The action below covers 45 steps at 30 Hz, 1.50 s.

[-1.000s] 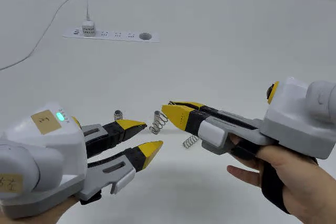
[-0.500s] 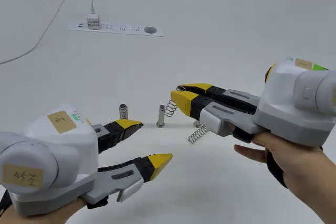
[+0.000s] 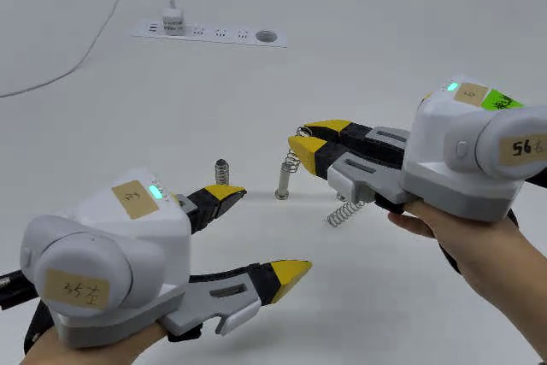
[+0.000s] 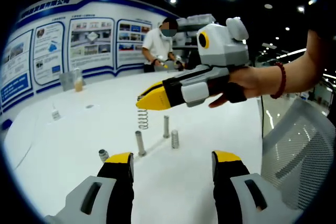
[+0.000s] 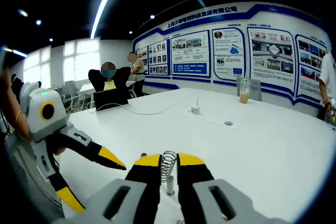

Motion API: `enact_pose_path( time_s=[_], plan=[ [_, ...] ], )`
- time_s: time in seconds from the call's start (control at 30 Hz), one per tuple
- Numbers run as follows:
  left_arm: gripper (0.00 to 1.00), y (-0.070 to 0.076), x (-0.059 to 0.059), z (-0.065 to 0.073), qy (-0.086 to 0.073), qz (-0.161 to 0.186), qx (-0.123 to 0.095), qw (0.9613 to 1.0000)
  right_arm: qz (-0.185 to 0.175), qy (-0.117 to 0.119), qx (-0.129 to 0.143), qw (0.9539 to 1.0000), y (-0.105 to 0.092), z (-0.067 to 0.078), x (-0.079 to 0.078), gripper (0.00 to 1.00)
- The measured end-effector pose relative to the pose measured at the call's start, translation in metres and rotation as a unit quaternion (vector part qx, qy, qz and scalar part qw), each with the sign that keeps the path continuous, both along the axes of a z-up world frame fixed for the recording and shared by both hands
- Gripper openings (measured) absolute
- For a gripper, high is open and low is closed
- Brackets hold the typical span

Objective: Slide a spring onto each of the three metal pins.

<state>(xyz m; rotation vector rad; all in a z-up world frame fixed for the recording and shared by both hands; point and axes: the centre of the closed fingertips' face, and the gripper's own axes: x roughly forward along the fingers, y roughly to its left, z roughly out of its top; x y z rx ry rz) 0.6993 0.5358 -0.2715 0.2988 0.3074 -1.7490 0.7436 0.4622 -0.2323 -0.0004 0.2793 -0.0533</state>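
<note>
My right gripper (image 3: 297, 140) is shut on a small spring (image 3: 292, 160), which hangs from its tips just above and to the right of a bare upright metal pin (image 3: 282, 180). In the right gripper view the spring (image 5: 168, 164) stands between my jaw tips (image 5: 168, 157), with the pin (image 5: 169, 185) below it. A second pin (image 3: 222, 170), to the left, has a spring around it. My left gripper (image 3: 261, 231) is open and holds nothing, near the front. In the left gripper view another bare pin (image 4: 166, 126) stands farther back.
A loose spring (image 3: 342, 214) lies on the white table under the right gripper. A white power strip (image 3: 209, 33) with a plug and cable lies at the far left. A cup (image 5: 244, 91) and seated people are at the table's far side.
The right gripper has lifted the spring from beside the bare pin's foot to just above its top. The left gripper's jaws look wider apart. The head camera has shifted.
</note>
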Motion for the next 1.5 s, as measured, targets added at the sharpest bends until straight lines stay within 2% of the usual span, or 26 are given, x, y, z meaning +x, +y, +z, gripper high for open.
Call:
enact_pose_path(
  time_s=[0.33,0.63,0.97,1.13,1.5],
  plan=[
    [0.69,-0.001,-0.002,-0.003,0.005,-0.002,0.004,1.0,0.004,0.003,-0.029,0.9996,-0.005,-0.011,0.005,0.12],
    [0.72,0.0,-0.002,-0.004,0.015,0.001,0.006,0.9999,0.007,0.006,-0.041,0.9991,-0.006,-0.015,0.009,0.12],
    [0.73,0.0,-0.001,-0.005,0.021,0.005,0.009,0.9997,0.017,0.024,-0.072,0.9969,-0.003,-0.027,0.01,0.12],
    [0.72,0.001,0.0,-0.005,0.027,0.007,0.009,0.9996,0.017,0.035,-0.079,0.9961,-0.002,-0.034,0.012,0.12],
    [0.72,0.001,0.0,-0.005,0.024,0.006,0.011,0.9996,0.022,0.057,-0.087,0.9943,-0.001,-0.049,0.013,0.12]
  ],
)
